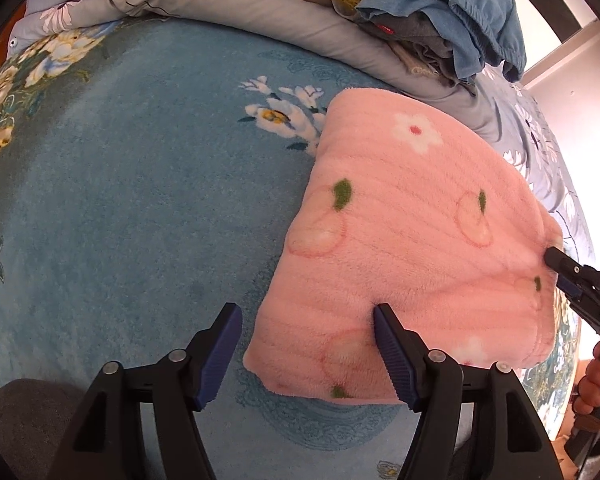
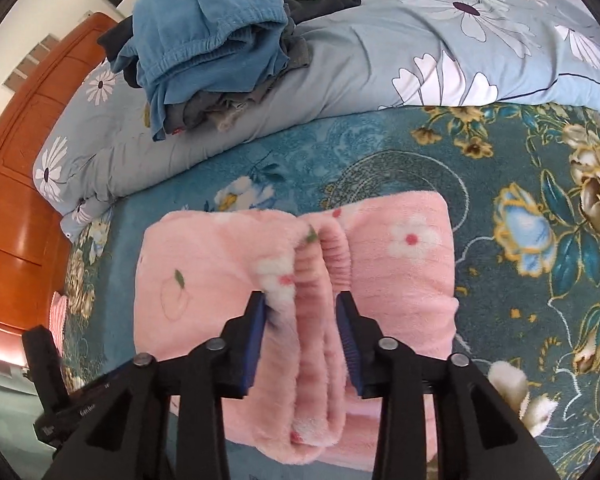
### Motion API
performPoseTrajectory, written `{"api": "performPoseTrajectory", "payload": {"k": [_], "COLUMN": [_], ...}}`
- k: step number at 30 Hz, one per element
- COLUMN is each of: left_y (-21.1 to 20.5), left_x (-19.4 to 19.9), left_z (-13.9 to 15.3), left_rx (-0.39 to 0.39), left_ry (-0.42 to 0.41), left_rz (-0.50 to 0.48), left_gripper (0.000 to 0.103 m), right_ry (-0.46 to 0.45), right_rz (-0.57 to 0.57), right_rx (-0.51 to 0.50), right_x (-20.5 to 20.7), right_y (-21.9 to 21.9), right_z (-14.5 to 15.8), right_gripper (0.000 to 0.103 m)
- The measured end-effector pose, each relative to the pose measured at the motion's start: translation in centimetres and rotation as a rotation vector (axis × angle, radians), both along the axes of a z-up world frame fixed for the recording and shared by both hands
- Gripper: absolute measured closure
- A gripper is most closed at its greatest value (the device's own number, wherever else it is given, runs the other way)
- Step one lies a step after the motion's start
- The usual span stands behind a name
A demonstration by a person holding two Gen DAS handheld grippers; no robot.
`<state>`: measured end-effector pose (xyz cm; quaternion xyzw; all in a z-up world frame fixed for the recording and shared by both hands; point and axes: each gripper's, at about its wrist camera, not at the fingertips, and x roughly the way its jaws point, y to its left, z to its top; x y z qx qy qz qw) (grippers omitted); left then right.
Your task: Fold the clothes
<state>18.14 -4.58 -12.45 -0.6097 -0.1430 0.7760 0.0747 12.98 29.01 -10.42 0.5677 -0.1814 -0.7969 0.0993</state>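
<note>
So the pink fleece garment [image 1: 412, 240] is lying on the blue floral blanket [image 1: 140, 200], already down to a compact, roughly rectangular bundle with several layers stacked.

Key relation: the right gripper [image 2: 300, 300] is the one actually on it. From those tongs the bundle sits dead ahead and underneath, and a raised ridge of ribbed fabric, which looks like a waistband or cuff edge, runs straight away from the tongs, right along their pointing direction. The jaws are about half open with that ridge bunched between the pads; both pads look to be touching the fleece, so I'd call it a loose pinch on the fold and not a hard clamp.

The left gripper [image 1: 306, 328] is wide open and holding nothing. The near corner of the bundle pokes into its gap, and the right-hand finger [image 1: 392, 356] rests against the fabric edge while the other finger is over bare blanket. Most of the garment lies ahead and to the right of these tongs.

Looks-wise: fluffy, soft pink with peach outlines, green leaves and white flowers. It'll be squishy and springy.

Farther ahead of both tongs, a pile of clothes [image 2: 204, 40], blue and grey, sits on the folded grey flowered duvet [image 2: 380, 52].
</note>
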Motion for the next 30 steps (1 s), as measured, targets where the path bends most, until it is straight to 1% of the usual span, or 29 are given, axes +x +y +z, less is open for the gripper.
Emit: {"api": "performPoseTrajectory", "payload": {"k": [3, 4, 5, 7, 9, 13, 15, 16, 17, 18, 19, 22, 24, 27, 30], "left_y": [-0.2, -0.3, -0.4, -0.7, -1.0, -1.2, -1.2, -1.2, -1.2, -1.3, -1.3, -1.4, -1.3, -1.0, -0.7], "left_x": [0.0, -0.1, -0.1, -0.2, -0.3, -0.3, -0.3, -0.3, -0.2, -0.1, 0.0, 0.3, 0.4, 0.7, 0.9], "left_z": [0.3, 0.3, 0.3, 0.2, 0.0, -0.1, -0.1, -0.1, -0.2, -0.1, 0.0, 0.3, 0.6, 1.4, 2.1], "left_rx": [0.003, 0.007, 0.014, 0.036, 0.051, 0.059, 0.057, 0.055, 0.053, 0.052, 0.051, 0.047, 0.045, 0.053, 0.061], "left_ry": [0.012, 0.014, 0.014, 0.007, -0.010, -0.020, -0.024, -0.025, -0.024, -0.022, -0.020, -0.014, -0.008, 0.010, 0.029], "left_rz": [-0.002, -0.001, 0.002, 0.013, 0.023, 0.031, 0.035, 0.036, 0.038, 0.039, 0.039, 0.038, 0.035, 0.022, 0.010], "left_gripper": [0.032, 0.032, 0.032, 0.032, 0.031, 0.031, 0.031, 0.031, 0.031, 0.031, 0.031, 0.031, 0.031, 0.031, 0.031], "right_ry": [-0.030, -0.044, -0.057, -0.090, -0.121, -0.140, -0.140, -0.136, -0.131, -0.126, -0.123, -0.095, -0.063, 0.022, 0.094], "right_rz": [-0.011, -0.017, -0.027, -0.058, -0.104, -0.155, -0.142, -0.137, -0.131, -0.132, -0.140, -0.143, -0.123, -0.097, -0.097], "right_rx": [-0.060, -0.094, -0.127, -0.217, -0.270, -0.352, -0.359, -0.338, -0.316, -0.303, -0.300, -0.313, -0.313, -0.336, -0.337], "right_x": [1.0, 1.3, 1.6, 2.0, 2.1, 1.9, 1.6, 1.6, 1.5, 1.6, 1.6, 1.9, 2.0, 2.4, 3.3], "right_y": [0.9, 1.2, 1.5, 2.0, 2.4, 2.2, 1.4, 1.0, 0.6, 0.5, 0.4, 0.5, 0.3, 0.6, 2.1], "right_z": [-1.1, -1.7, -2.3, -3.7, -4.9, -6.1, -6.0, -5.8, -5.6, -5.4, -5.2, -4.2, -3.1, -0.4, 2.1], "right_gripper": [0.057, 0.052, 0.050, 0.048, 0.046, 0.046, 0.046, 0.046, 0.048, 0.059, 0.065, 0.073, 0.075, 0.075, 0.075]}}
